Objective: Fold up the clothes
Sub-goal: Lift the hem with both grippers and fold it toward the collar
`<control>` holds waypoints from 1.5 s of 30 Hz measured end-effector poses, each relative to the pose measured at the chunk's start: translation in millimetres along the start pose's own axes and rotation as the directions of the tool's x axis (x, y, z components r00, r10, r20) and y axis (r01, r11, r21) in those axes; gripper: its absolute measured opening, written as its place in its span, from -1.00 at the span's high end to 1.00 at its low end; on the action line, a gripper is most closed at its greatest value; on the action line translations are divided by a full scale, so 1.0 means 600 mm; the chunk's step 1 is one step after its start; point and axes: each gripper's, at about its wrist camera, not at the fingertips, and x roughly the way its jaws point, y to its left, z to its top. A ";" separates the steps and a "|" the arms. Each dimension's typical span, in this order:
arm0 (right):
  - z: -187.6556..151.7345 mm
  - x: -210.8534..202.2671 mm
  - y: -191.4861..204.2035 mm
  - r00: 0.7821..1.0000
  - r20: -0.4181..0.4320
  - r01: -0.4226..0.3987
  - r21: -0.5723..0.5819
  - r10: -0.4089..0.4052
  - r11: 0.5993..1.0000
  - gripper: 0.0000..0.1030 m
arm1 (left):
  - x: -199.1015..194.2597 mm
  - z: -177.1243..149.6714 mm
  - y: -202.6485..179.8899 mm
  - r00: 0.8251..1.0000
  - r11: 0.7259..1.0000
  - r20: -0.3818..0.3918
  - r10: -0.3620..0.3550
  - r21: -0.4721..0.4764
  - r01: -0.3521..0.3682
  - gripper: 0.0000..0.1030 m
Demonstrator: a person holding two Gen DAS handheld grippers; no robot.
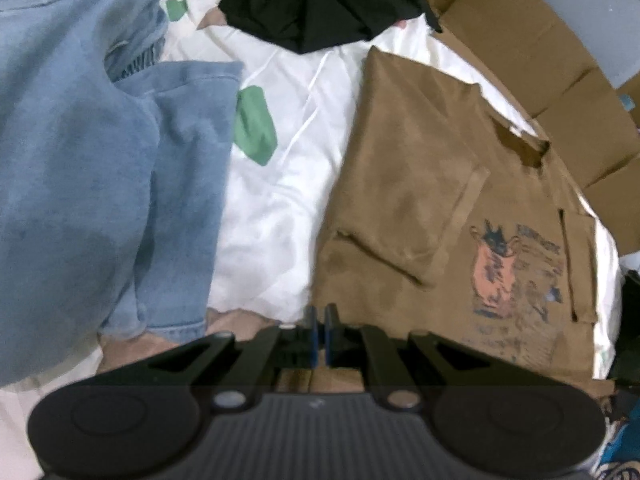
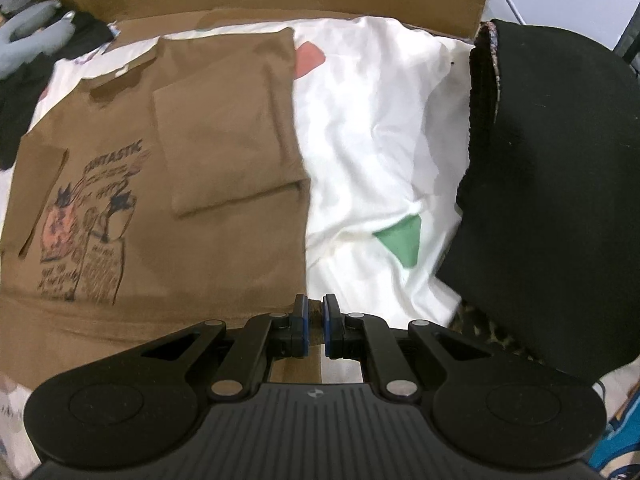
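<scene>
holding the bottom hem of the brown t-shirt [image 2: 216,184], sleeves already tucked in, flat on the white sheet [image 2: 372,128], left gripper [image 1: 319,322] and right gripper [image 2: 315,318] both pinched shut on it, next i'd guess carrying that hem up to the collar evenly.

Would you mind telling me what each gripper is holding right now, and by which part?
Both hold the brown T-shirt by its near edge: the right gripper pinches the near right corner, the left gripper the near left corner.
</scene>
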 end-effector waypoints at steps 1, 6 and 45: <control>0.000 0.006 -0.001 1.000 0.013 0.000 0.012 -0.001 1.000 0.84 | 0.003 0.001 0.003 1.000 1.000 0.005 0.008 -0.008 -0.008 0.94; -0.014 0.001 0.003 0.995 0.099 -0.032 0.009 0.031 0.999 0.26 | -0.003 -0.006 0.014 0.999 1.000 0.046 0.028 0.006 -0.028 0.53; -0.034 0.091 -0.017 0.993 0.097 -0.057 -0.106 0.067 0.993 0.36 | 0.089 -0.051 -0.071 0.996 0.905 0.054 0.069 0.417 -0.086 0.36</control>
